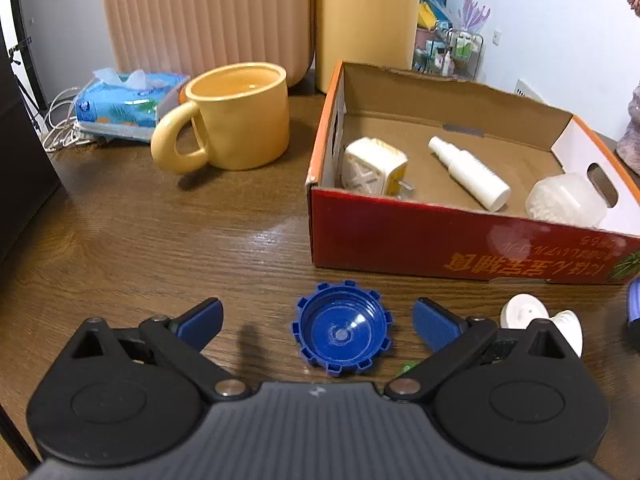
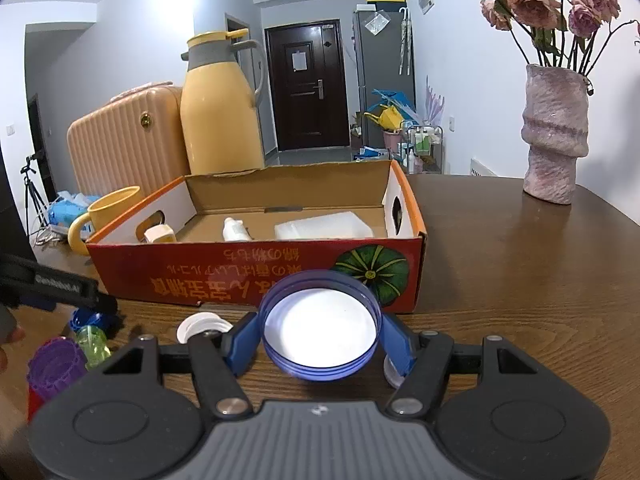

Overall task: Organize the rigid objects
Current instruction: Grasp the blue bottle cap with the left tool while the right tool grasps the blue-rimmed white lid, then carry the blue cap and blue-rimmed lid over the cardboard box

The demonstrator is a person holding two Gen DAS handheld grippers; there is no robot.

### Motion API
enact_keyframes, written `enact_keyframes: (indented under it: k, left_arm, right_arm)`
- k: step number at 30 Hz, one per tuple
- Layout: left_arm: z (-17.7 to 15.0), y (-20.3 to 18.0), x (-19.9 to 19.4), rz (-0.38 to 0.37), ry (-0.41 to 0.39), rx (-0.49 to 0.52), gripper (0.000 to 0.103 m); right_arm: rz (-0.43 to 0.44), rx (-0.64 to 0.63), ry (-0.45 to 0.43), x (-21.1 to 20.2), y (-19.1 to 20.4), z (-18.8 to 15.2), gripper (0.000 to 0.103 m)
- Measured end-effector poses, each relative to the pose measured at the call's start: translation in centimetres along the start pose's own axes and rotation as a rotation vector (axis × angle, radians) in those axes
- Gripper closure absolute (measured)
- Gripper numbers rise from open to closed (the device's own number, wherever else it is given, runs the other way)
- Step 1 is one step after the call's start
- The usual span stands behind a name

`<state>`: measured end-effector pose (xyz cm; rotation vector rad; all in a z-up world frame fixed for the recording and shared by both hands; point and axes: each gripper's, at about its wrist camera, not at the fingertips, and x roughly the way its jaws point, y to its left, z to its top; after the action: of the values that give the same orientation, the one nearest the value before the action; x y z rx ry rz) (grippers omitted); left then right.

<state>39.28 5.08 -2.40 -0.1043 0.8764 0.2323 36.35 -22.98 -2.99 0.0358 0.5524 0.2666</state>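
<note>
Two grippers: left gripper [image 1: 318,322] jaws wide, straddling blue cap [image 1: 343,334] on desk [image 1: 160,240], nothing gripped; right gripper [image 2: 318,340] jaws clamped on round lid [image 2: 320,334], box [image 2: 256,280] just beyond.

Bare table [image 1: 132,240] left of box [image 1: 400,236], mug [image 1: 240,116] behind, box middle seemingly free.

I see box [image 1: 460,236] on table [image 1: 160,240], mug [image 1: 236,116] left of it, cap [image 1: 342,330] in front, adapter [image 1: 374,166], bottle [image 1: 468,172] inside, jug [image 1: 366,20] behind.

Home interior, wooden dining table [image 2: 520,264], vase of dried roses [image 2: 554,132], dark entrance door [image 2: 310,88], grey fridge [image 2: 380,76], ribbed suitcase [image 2: 124,140], yellow thermos jug [image 2: 220,108]
</note>
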Motion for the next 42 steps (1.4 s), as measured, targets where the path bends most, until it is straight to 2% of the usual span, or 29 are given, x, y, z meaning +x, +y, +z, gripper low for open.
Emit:
enact_keyframes:
  k: [3, 8, 10, 21, 42]
  left_arm:
    - [-0.1, 0.1, 0.6, -0.013, 0.022, -0.006, 0.006]
    - [-0.2, 0.2, 1.0, -0.032, 0.040, -0.005, 0.027]
    - [-0.3, 0.2, 0.7, -0.049, 0.029, -0.002, 0.048]
    - [-0.2, 0.8, -0.2, -0.081, -0.003, -0.030, 0.049]
    - [-0.7, 2.4, -6.4, -0.111, -0.211, -0.057, 0.049]
  right_arm:
    - [0.000, 0.013, -0.009, -0.1, -0.2, 0.0, 0.038]
    - [-0.010, 0.014, -0.008, 0.1, -0.2, -0.1, 0.038]
    - [-0.013, 0.016, -0.008, 0.1, -0.2, -0.1, 0.038]
    - [-0.031, 0.036, -0.014, 0.2, -0.2, -0.3, 0.038]
    - [-0.004, 0.074, -0.074, -1.8, 1.0, -0.4, 0.038]
